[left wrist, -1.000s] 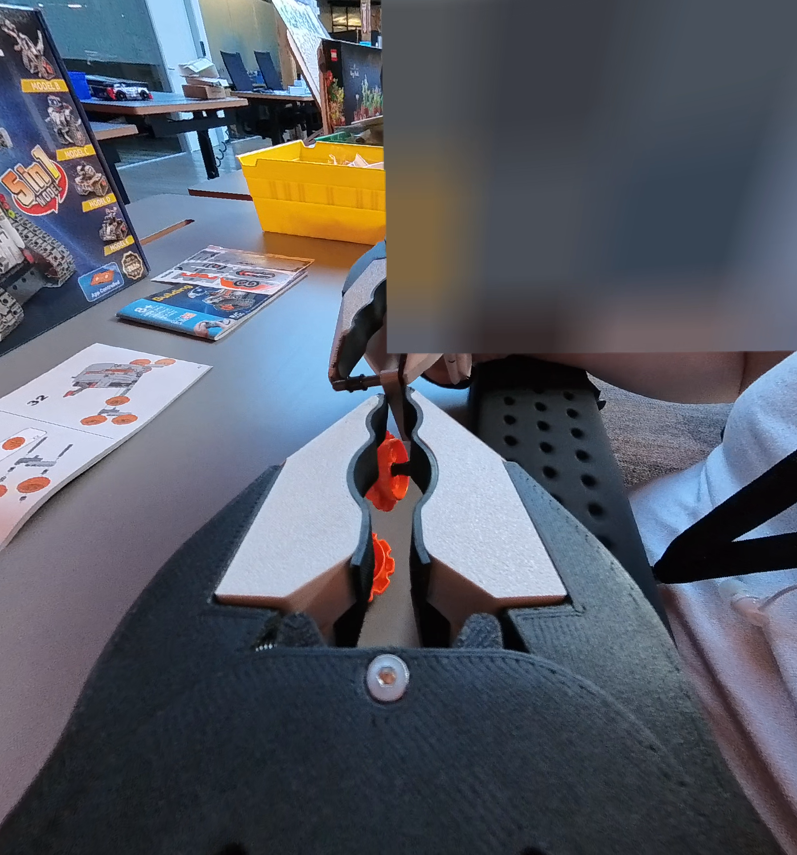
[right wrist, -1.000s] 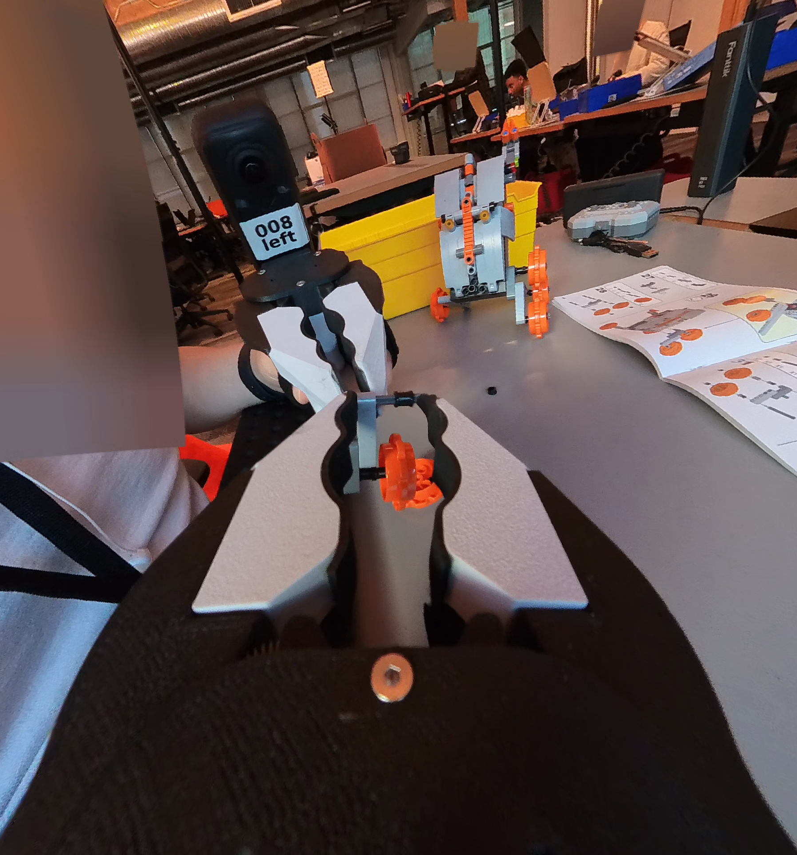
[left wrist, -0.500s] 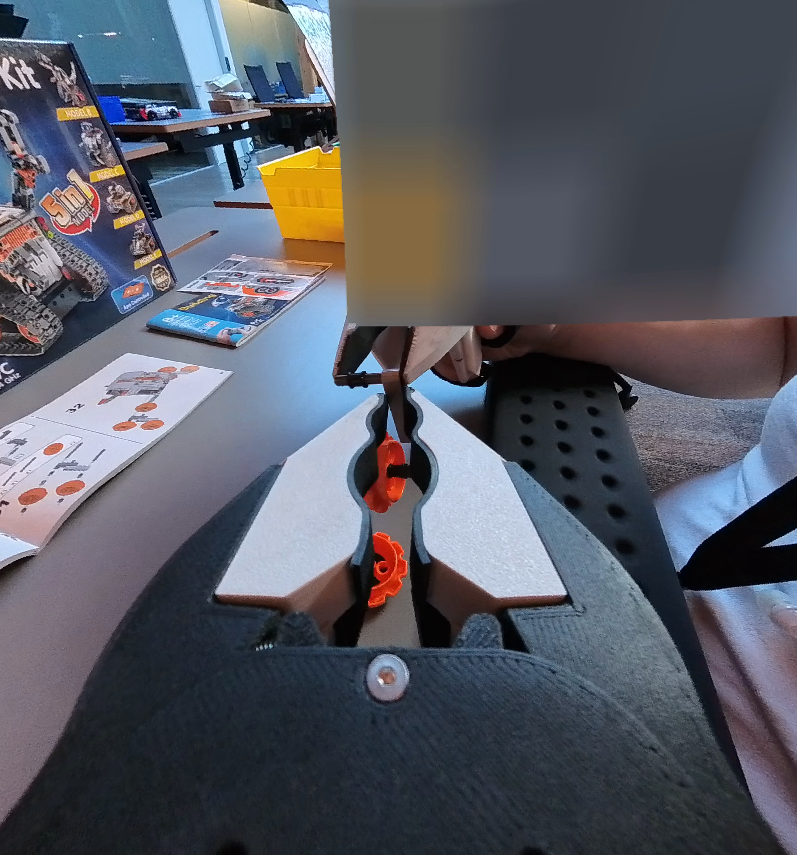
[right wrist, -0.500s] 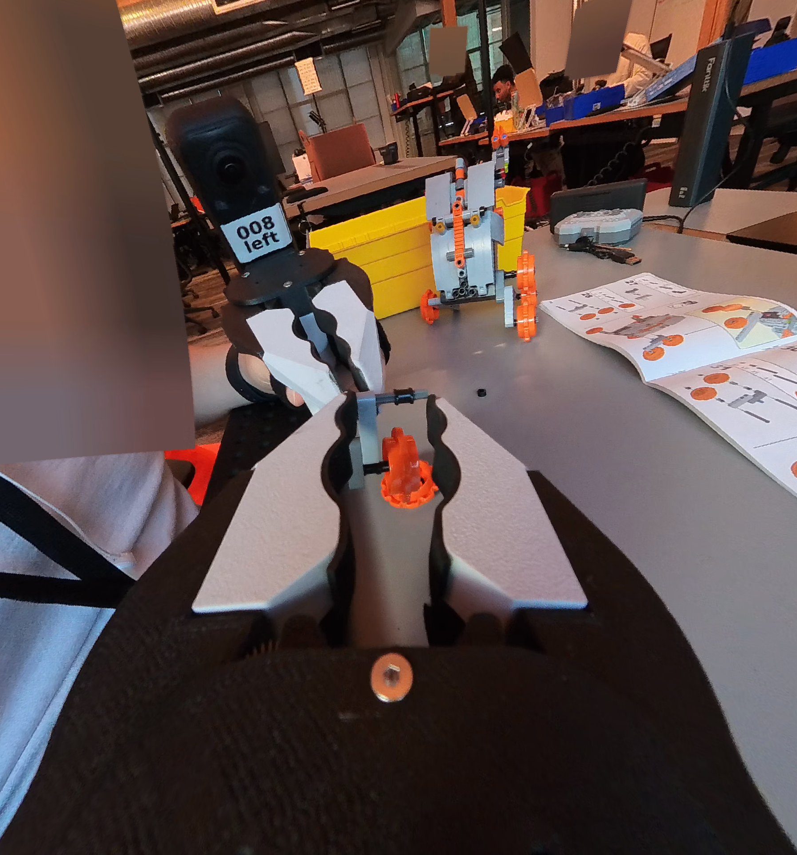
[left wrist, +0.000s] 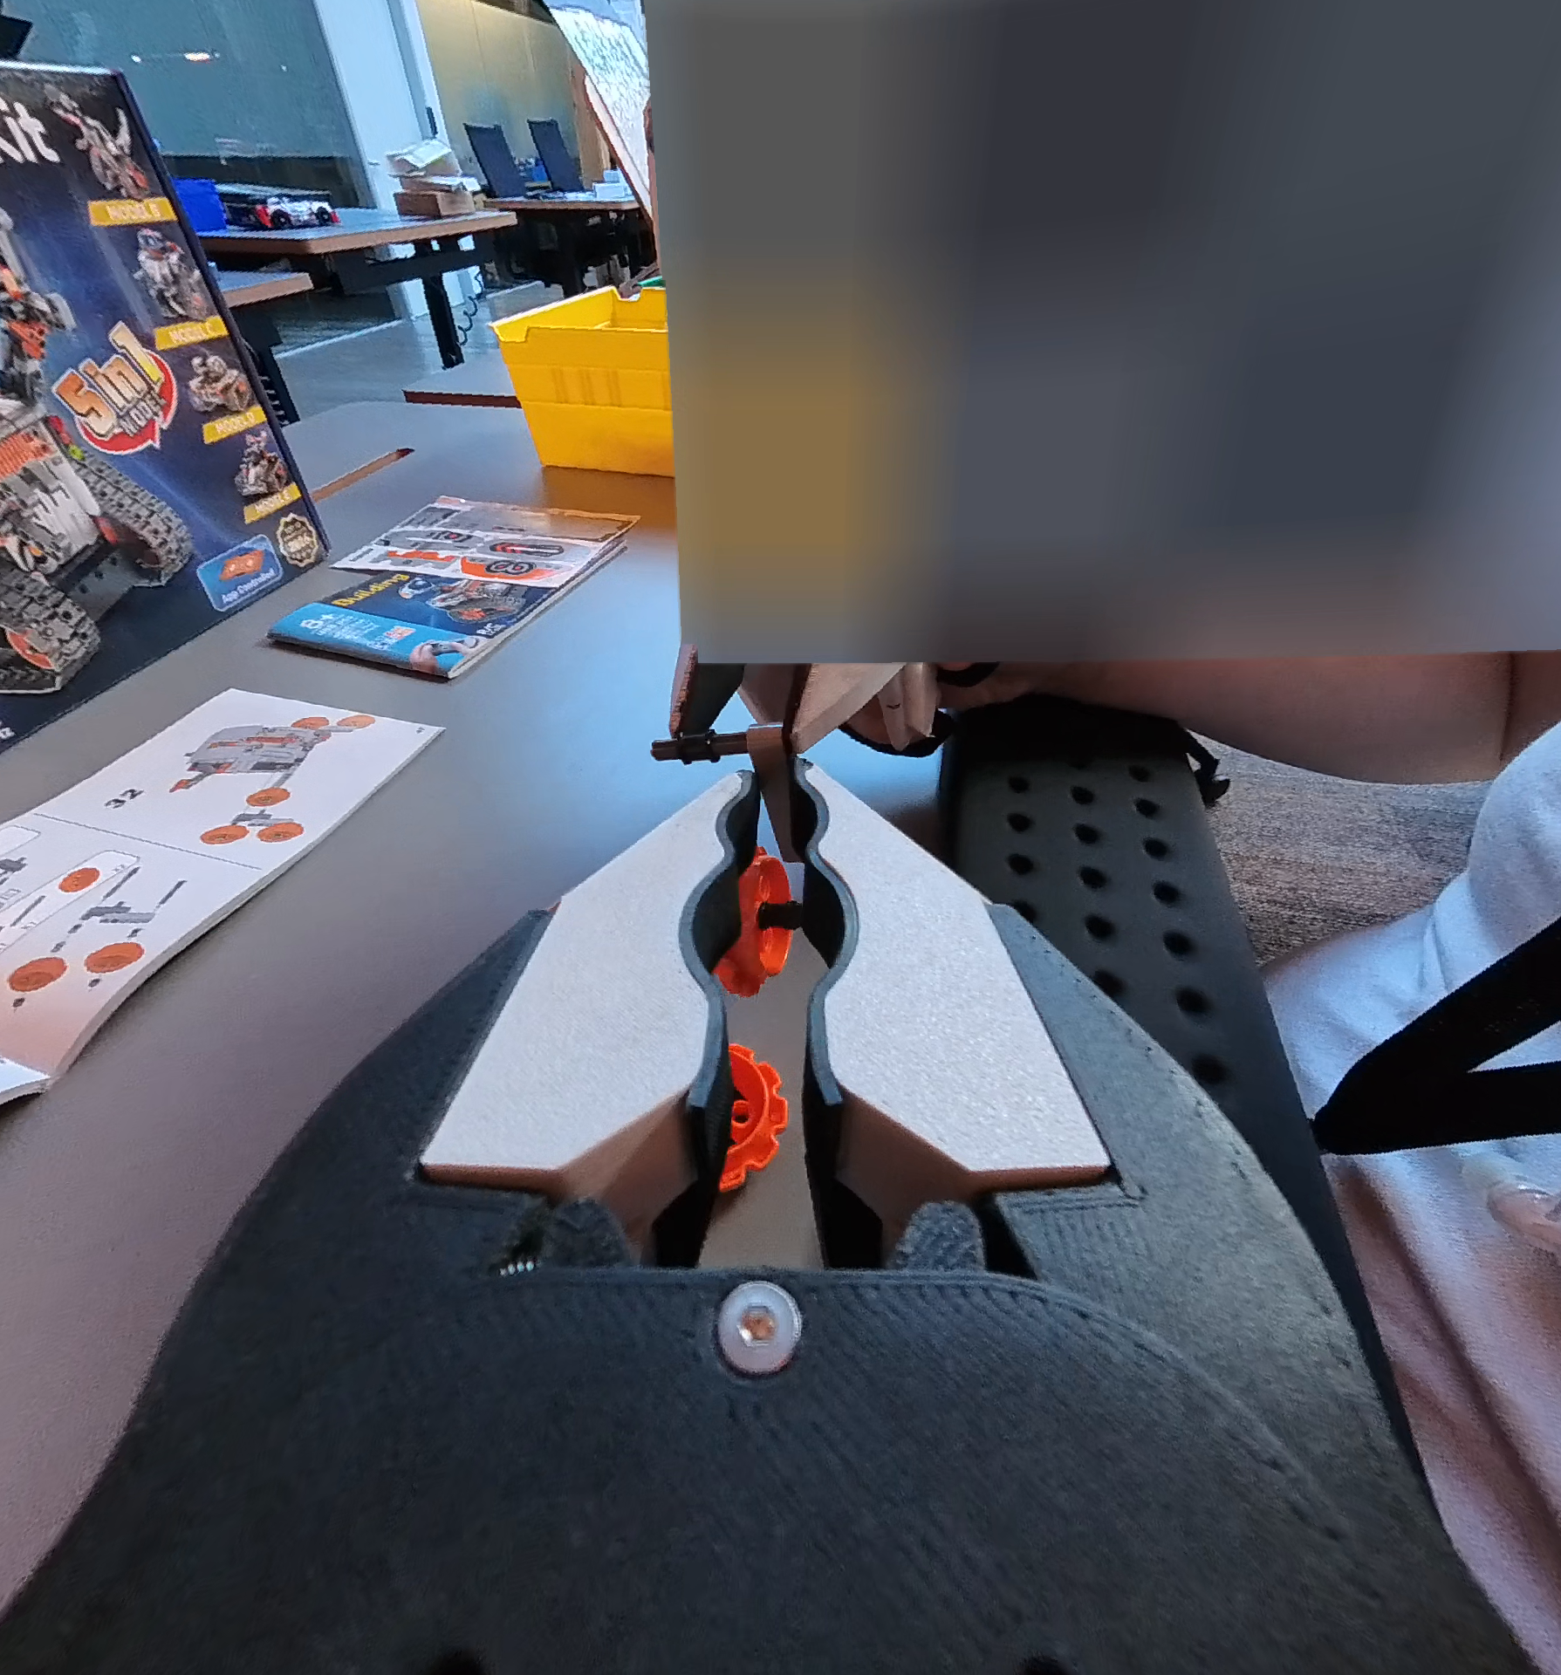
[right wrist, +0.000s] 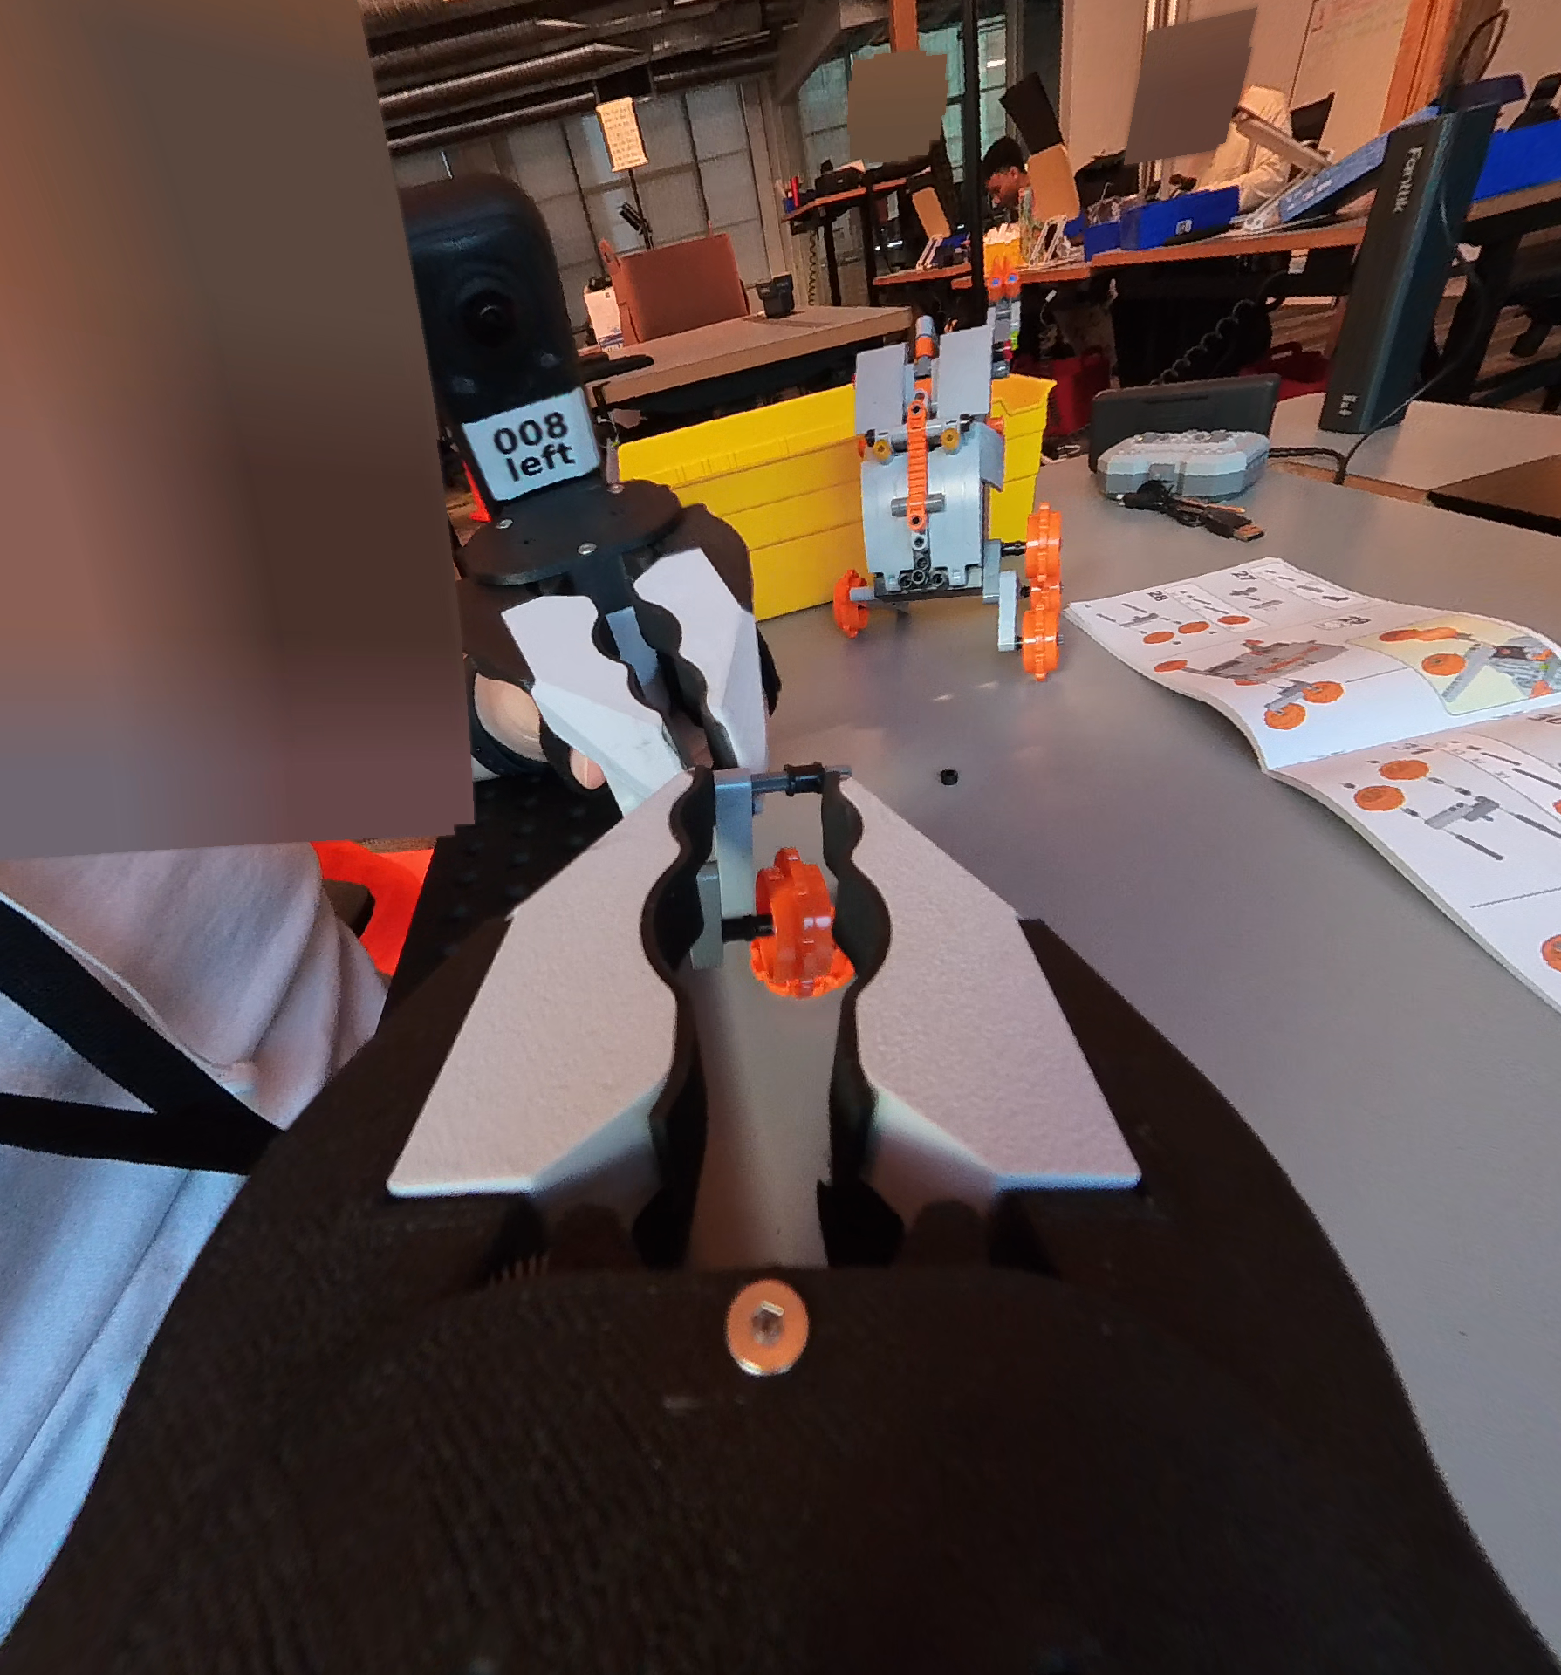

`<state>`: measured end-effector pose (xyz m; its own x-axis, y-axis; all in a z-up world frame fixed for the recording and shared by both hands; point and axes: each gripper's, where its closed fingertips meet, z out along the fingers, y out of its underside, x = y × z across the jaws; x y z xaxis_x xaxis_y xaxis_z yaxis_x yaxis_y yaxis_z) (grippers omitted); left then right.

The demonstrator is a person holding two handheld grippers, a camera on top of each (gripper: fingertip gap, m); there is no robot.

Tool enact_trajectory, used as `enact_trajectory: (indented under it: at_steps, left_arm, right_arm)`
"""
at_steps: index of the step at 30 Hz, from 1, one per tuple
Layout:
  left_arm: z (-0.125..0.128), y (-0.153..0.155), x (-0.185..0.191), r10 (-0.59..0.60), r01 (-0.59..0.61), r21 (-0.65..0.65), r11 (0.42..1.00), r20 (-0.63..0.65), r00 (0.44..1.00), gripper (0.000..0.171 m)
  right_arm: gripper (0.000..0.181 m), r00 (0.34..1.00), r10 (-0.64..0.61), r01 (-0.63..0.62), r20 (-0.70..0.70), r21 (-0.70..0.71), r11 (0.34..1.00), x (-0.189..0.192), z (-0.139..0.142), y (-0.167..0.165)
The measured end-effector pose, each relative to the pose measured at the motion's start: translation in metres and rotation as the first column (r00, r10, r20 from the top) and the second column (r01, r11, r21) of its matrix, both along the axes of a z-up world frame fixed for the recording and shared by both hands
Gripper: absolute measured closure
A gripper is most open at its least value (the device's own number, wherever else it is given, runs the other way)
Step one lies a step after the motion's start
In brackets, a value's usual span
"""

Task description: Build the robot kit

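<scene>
A small assembly, a grey beam (right wrist: 729,843) with a black axle (right wrist: 799,779) and an upright orange gear (right wrist: 795,911) on a pin, sits between my two grippers, which meet tip to tip above the grey table (right wrist: 1166,1042). My right gripper (right wrist: 772,781) is shut across the beam and gear. My left gripper (left wrist: 775,787) is shut on the upper end of the beam (left wrist: 781,816), with the gear (left wrist: 754,920) in its finger gap. A second orange gear (left wrist: 749,1115) lies loose on the table just below. The left gripper also shows in the right wrist view (right wrist: 668,725).
A partly built grey and orange model (right wrist: 931,508) stands before a yellow bin (right wrist: 758,526). An open instruction booklet (right wrist: 1393,725) lies to the right, with a tiny black piece (right wrist: 946,777) near it. A kit box (left wrist: 78,408) and closed booklets (left wrist: 477,580) sit left. The person's torso is close behind. The grippers are tip to tip, or close to it.
Both grippers kept their hold and shifted only slightly. The left wrist view swung a little to the left, and the loose gear under the assembly now shows more of its face.
</scene>
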<state>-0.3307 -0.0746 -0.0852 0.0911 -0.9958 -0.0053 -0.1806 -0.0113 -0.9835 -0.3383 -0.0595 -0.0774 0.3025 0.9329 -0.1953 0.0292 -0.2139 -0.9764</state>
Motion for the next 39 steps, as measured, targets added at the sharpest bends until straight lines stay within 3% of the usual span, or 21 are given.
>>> enact_trajectory:
  at_steps: [6,11,14,18,22,29,39]
  left_arm:
    - [0.004,0.0,-0.001,-0.024,0.027,-0.081,0.996,0.033,0.999,0.166]
    - [0.016,0.006,-0.011,-0.039,0.06,-0.186,0.981,0.118,0.992,0.138]
    - [0.028,0.003,-0.014,-0.07,0.113,-0.227,0.967,0.192,0.979,0.14]
    - [0.024,-0.001,-0.009,-0.079,0.111,-0.195,0.975,0.167,0.983,0.135]
    - [0.015,-0.004,-0.003,-0.076,0.091,-0.14,0.986,0.108,0.991,0.142]
    - [0.016,-0.005,-0.004,-0.072,0.082,-0.093,0.992,0.11,0.991,0.145]
    - [0.016,-0.004,-0.003,-0.065,0.081,-0.13,0.988,0.123,0.99,0.143]
  right_arm:
    - [0.159,1.0,-0.021,0.02,0.021,0.064,0.998,0.001,0.003,-0.001]
    - [0.158,1.0,-0.015,0.013,0.012,0.1,0.995,0.001,0.008,-0.004]
    - [0.158,0.999,-0.022,0.018,0.032,0.138,0.99,0.0,0.008,-0.005]
    - [0.158,0.999,-0.019,0.011,0.044,0.172,0.985,-0.002,0.009,-0.008]
    - [0.159,0.999,-0.015,0.007,0.042,0.193,0.981,-0.003,0.011,-0.01]
    - [0.158,0.999,-0.012,0.004,0.038,0.198,0.98,-0.003,0.012,-0.011]
    - [0.158,1.0,-0.002,-0.002,0.025,0.162,0.987,-0.004,0.011,-0.011]
